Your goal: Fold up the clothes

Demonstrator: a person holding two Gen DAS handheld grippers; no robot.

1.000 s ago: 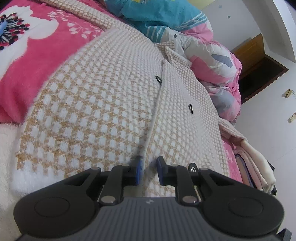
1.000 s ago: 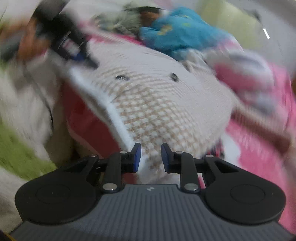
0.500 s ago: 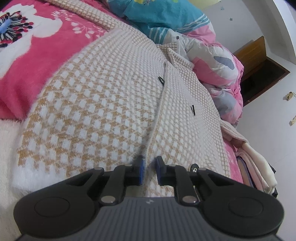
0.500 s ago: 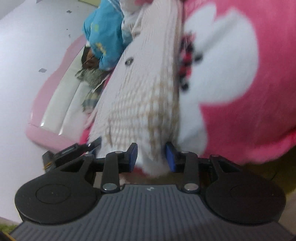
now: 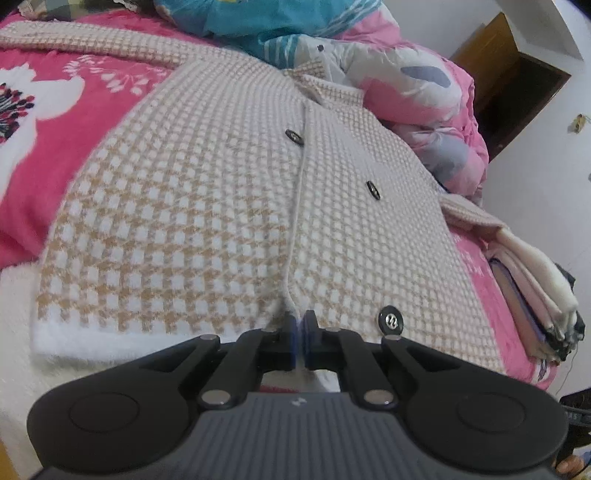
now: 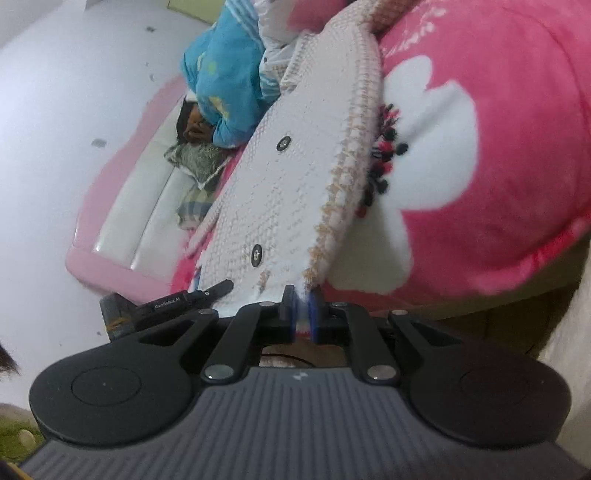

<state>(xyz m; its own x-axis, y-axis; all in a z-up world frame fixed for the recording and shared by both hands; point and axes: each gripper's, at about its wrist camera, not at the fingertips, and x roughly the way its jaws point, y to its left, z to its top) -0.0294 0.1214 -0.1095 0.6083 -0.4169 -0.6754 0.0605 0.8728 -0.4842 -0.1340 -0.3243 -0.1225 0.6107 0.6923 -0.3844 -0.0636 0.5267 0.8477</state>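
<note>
A beige-and-white checked knit cardigan point(image 5: 207, 192) with dark buttons lies spread front-up on the bed. My left gripper point(image 5: 299, 332) is at the middle of its near hem, jaws closing tight on the front opening's edge with the pads pressing the fabric. In the right wrist view the same cardigan point(image 6: 295, 177) runs away from me edge-on. My right gripper point(image 6: 303, 314), rolled on its side, has its jaws closing on the white hem corner, which is pinched between the blue pads.
A pink floral blanket point(image 5: 44, 122) covers the bed under the cardigan. A blue garment point(image 5: 258, 22) and a bundled pink quilt point(image 5: 424, 92) lie at the far end. Folded clothes point(image 5: 535, 295) are stacked at the right edge. A pink headboard point(image 6: 122, 206) stands by the wall.
The left jaws closed from a small gap onto the front edge at the hem and lifted slightly. The right gripper rolled sideways, swung to the hem corner and closed on it.
</note>
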